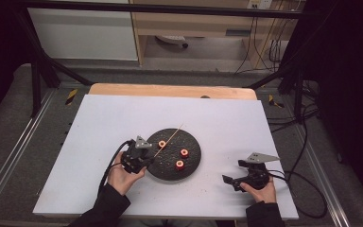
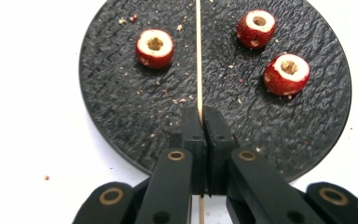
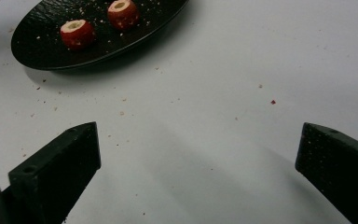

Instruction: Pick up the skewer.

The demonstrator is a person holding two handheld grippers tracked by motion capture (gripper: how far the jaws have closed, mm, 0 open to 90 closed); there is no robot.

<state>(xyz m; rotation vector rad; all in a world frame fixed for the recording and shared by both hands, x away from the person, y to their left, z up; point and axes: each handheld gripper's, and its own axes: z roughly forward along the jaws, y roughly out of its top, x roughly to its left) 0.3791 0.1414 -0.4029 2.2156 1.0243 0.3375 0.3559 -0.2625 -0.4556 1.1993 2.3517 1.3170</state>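
while the left gripper [image 2: 200,122] is seen pinched tight on a thin wooden skewer [image 2: 198,56], its jaws are pressed together with only the stick between them. the skewer is held over the black round plate [image 2: 317,135], running straight away from the jaws and cut off by the top edge in the left gripper view; a short stub is also seen below the jaws, cut off at the bottom edge. in the high view the skewer [image 1: 168,136] is hard to make out, a faint pale line slanting up past the plate's far rim. three red cored fruit pieces are lying on the plate: one left of the skewer [image 2: 154,48], two right of it [image 2: 256,28] [image 2: 286,73], none touched by it. what fruit they are cannot be told. crumbs are scattered on the plate and on the white table [image 3: 205,140]. the right gripper [image 1: 238,176] is held near the table's near right edge, well apart from the plate, jaws spread wide with nothing between them. in the right gripper view the plate [image 3: 37,51] is cut off at the top, with two fruit pieces shown.
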